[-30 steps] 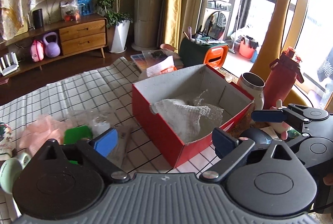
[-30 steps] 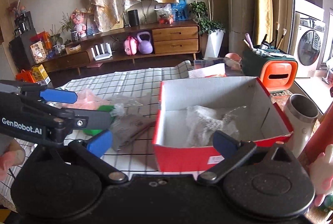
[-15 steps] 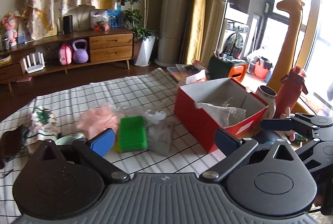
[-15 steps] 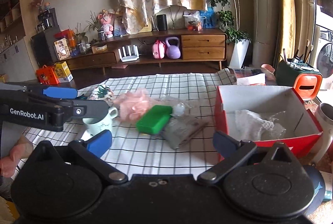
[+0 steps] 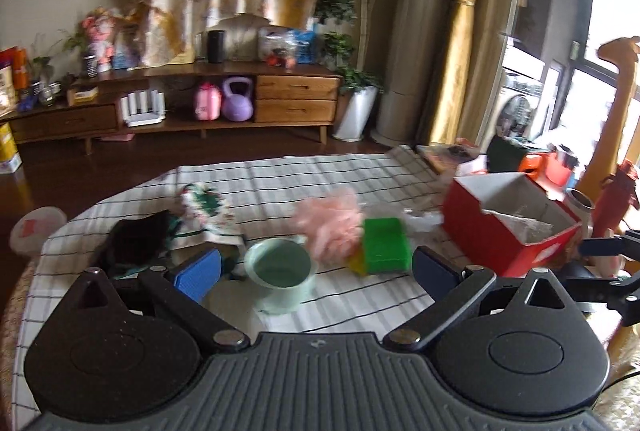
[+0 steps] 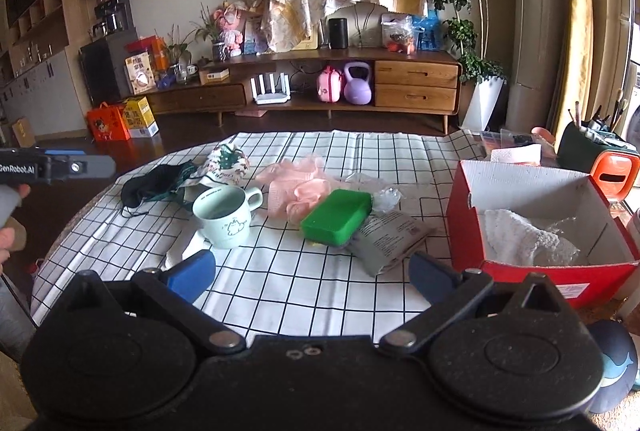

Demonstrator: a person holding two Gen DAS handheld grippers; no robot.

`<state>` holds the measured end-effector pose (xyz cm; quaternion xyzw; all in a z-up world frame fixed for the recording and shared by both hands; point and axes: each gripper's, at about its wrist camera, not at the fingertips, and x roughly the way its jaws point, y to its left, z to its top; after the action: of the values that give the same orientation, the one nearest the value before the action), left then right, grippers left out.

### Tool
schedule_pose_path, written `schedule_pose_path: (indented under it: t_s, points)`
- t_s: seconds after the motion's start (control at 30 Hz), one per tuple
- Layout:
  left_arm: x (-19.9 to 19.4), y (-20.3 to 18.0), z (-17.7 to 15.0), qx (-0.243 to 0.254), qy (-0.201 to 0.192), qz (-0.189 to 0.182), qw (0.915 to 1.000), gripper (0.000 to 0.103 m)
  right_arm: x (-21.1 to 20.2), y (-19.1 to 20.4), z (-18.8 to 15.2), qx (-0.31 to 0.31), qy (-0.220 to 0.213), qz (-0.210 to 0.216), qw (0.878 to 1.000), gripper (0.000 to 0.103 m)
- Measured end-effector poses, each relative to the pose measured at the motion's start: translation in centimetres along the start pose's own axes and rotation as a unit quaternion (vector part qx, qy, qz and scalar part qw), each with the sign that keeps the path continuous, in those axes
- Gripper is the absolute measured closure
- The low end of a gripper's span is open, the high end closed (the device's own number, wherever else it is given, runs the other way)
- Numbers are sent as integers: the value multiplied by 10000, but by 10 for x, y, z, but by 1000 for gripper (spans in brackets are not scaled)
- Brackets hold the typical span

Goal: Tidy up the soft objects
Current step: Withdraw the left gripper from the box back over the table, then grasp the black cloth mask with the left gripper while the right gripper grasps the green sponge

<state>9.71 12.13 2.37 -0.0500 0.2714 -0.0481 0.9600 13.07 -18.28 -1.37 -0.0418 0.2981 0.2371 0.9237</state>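
Note:
A red box (image 6: 536,277) stands at the table's right with a white knitted cloth (image 6: 516,235) inside; it also shows in the left wrist view (image 5: 504,243). On the checked cloth lie a pink puff (image 6: 296,187), a green sponge (image 6: 338,211), a grey pouch (image 6: 390,237), a floral cloth (image 6: 226,163) and a dark cloth (image 6: 156,181). My left gripper (image 5: 316,273) is open and empty, above the mint mug (image 5: 280,271). My right gripper (image 6: 310,277) is open and empty, near the table's front edge.
A mint mug (image 6: 224,217) stands left of the sponge. A steel cup (image 5: 580,203) and a red bottle (image 5: 616,199) stand behind the box. A green and orange holder (image 6: 596,151) is at the back right. Crumpled clear plastic (image 6: 384,195) lies by the sponge.
Both grippers have pulled back and swung left, away from the red box. The mug, the puff and the cloths have come into view. Both stay open.

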Motion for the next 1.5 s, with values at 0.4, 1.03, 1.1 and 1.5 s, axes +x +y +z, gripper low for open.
schedule_pose_path:
  t_s: [0.4,1.03,1.1,1.5]
  points:
    - [34,113,-6,-845,-23,1224,9889,0,81,7,6,43,391,277,9988,1]
    - [157,237,-8,-1746,521,2140,9597,1,203,-6,27,270,835,-150,9960,5]
    - [166,243,-10,-1761,547,2205,9578,1,214,-4,29,266,856,-200,9958,5]
    - [223,268,-19,-1659,819,2391,9532,2,271,7,36,-47,1104,-707,9914,6]
